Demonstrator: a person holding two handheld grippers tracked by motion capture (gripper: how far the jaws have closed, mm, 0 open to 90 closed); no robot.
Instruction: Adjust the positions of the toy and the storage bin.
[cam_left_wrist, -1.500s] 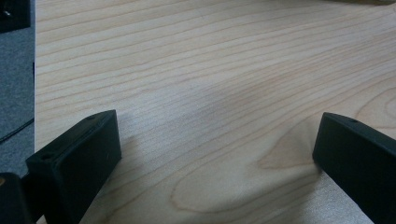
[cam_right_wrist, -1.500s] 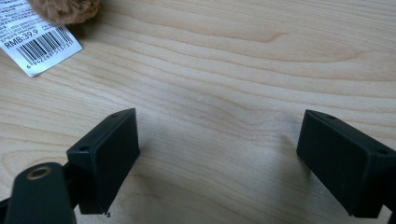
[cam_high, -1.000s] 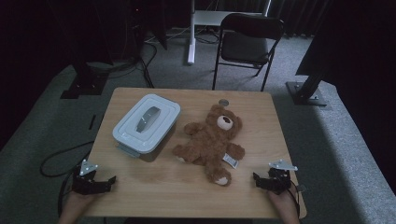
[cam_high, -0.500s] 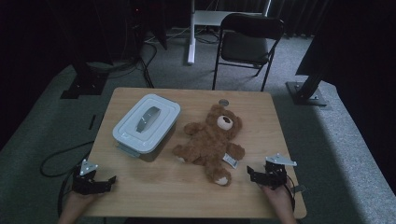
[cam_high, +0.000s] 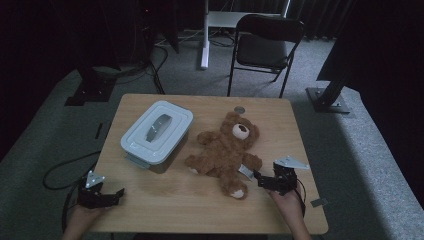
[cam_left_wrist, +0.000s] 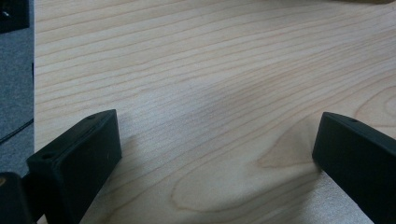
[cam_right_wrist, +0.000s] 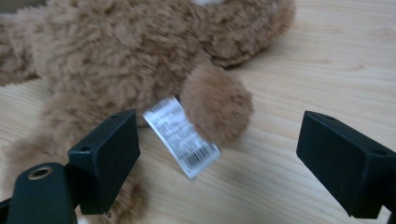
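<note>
A brown teddy bear (cam_high: 225, 147) lies on its back in the middle of the wooden table (cam_high: 150, 200), head toward the far edge. A white lidded plastic box (cam_high: 157, 131) stands to its left. My right gripper (cam_high: 265, 181) is open, low over the table, just right of the bear's lower body. In the right gripper view the bear (cam_right_wrist: 140, 60) is close ahead, and its white barcode tag (cam_right_wrist: 182, 136) and one paw (cam_right_wrist: 217, 105) lie between the spread jaws. My left gripper (cam_high: 112, 196) rests open at the table's front left corner, over bare wood (cam_left_wrist: 210, 93).
A small round disc (cam_high: 240, 109) lies near the table's far edge behind the bear. A black folding chair (cam_high: 267, 47) stands beyond the table, with dark stands on the grey carpet at both sides. Cables trail on the floor at the left.
My right gripper has moved left toward the bear, ending close beside its lower body and tag. My left gripper has stayed in place.
</note>
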